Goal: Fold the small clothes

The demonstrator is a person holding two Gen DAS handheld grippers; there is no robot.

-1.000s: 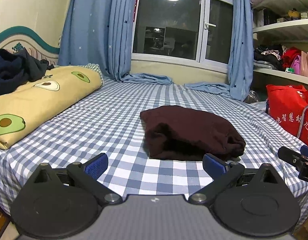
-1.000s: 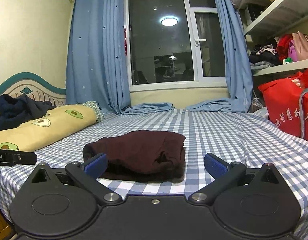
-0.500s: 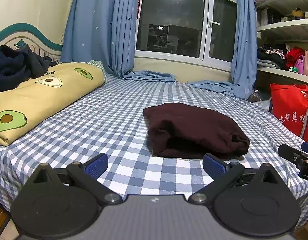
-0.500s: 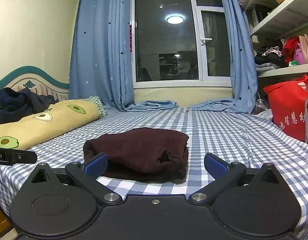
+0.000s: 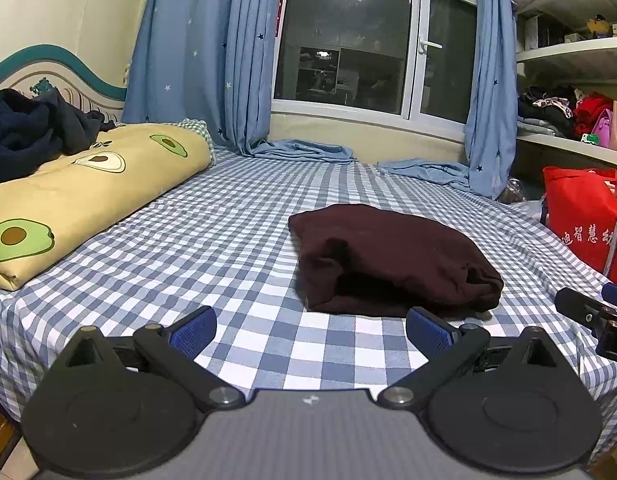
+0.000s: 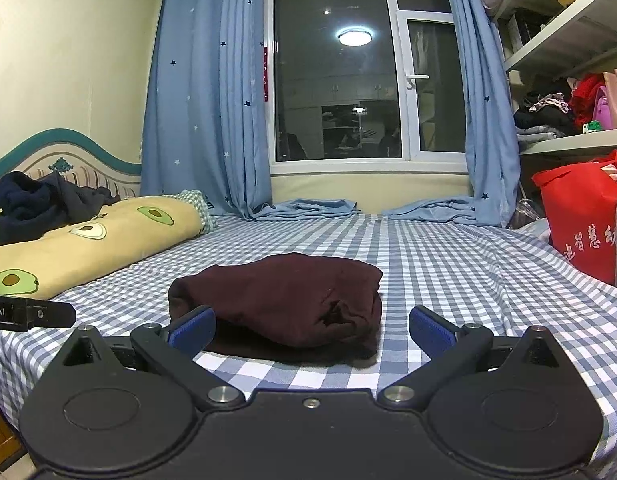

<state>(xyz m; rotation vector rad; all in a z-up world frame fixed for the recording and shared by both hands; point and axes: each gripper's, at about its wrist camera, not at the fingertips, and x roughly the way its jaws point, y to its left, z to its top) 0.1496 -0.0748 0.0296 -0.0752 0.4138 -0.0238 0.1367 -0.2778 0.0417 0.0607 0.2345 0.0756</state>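
A dark maroon garment lies folded into a thick bundle on the blue checked bed sheet. It also shows in the right wrist view. My left gripper is open and empty, just short of the bundle's near left side. My right gripper is open and empty, low over the sheet right in front of the bundle. The right gripper's tip shows at the right edge of the left wrist view. The left gripper's tip shows at the left edge of the right wrist view.
A yellow avocado-print quilt roll lies along the bed's left side with dark navy clothes on it. A red bag stands at the right edge. Blue curtains and a window are behind; shelves with clothes at right.
Both grippers have tilted up and drawn back slightly, so more of the window and room shows. The maroon bundle has not moved. Both grippers stay open.
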